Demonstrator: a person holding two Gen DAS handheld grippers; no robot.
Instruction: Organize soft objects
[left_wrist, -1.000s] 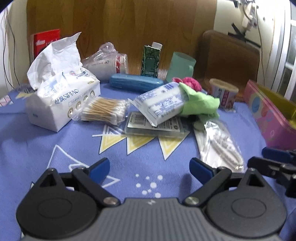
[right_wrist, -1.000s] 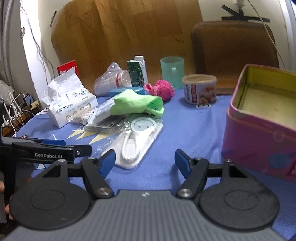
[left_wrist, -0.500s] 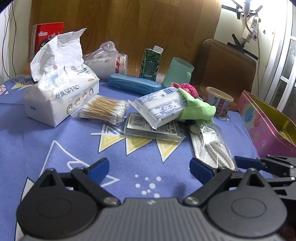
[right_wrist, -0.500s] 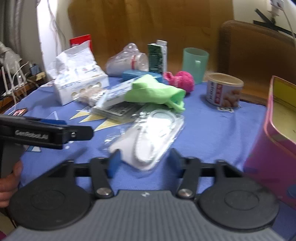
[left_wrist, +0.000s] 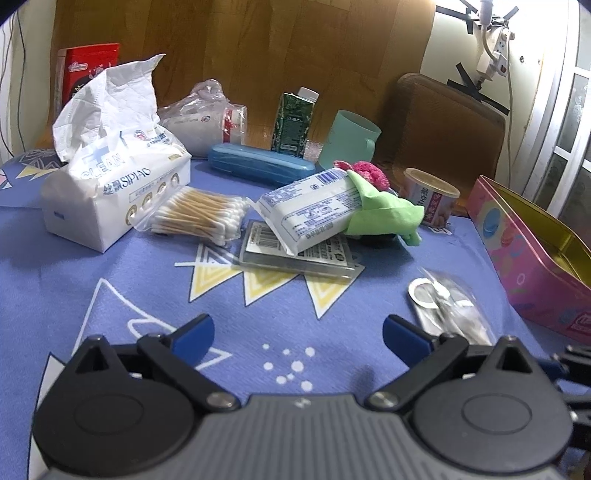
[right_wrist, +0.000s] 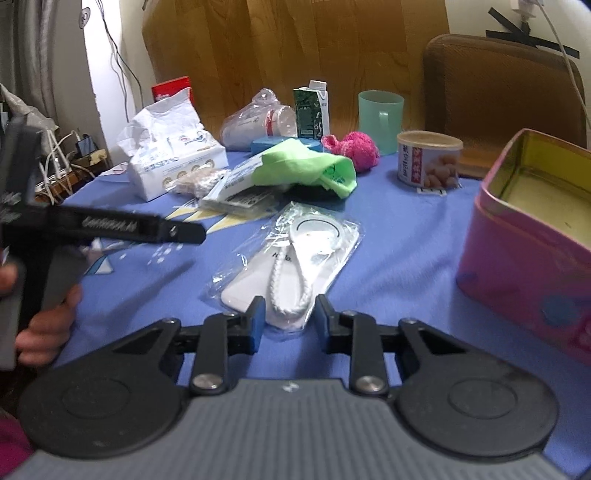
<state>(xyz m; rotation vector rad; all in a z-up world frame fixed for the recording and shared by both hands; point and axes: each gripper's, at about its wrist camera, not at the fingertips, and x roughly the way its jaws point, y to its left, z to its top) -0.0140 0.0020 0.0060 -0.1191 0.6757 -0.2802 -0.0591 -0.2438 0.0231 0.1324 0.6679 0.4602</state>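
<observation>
Sprawling across the blue tablecloth (right_wrist: 399, 236), the clutter runs from the open pink tin (right_wrist: 524, 236) down to the green cloth (right_wrist: 306, 170) and pink knit ball (right_wrist: 354, 147) mid-table. Left gripper (left_wrist: 295, 332) hangs wide apart over bare cloth, opening. Right gripper (right_wrist: 288, 321) is closing around the bagged white cord packet's (right_wrist: 291, 269) near end; slick plastic could well slip free.

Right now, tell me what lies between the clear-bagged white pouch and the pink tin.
Only bare blue tablecloth separates the bagged pouch from the pink tin, shown most clearly in the right wrist view.
</observation>
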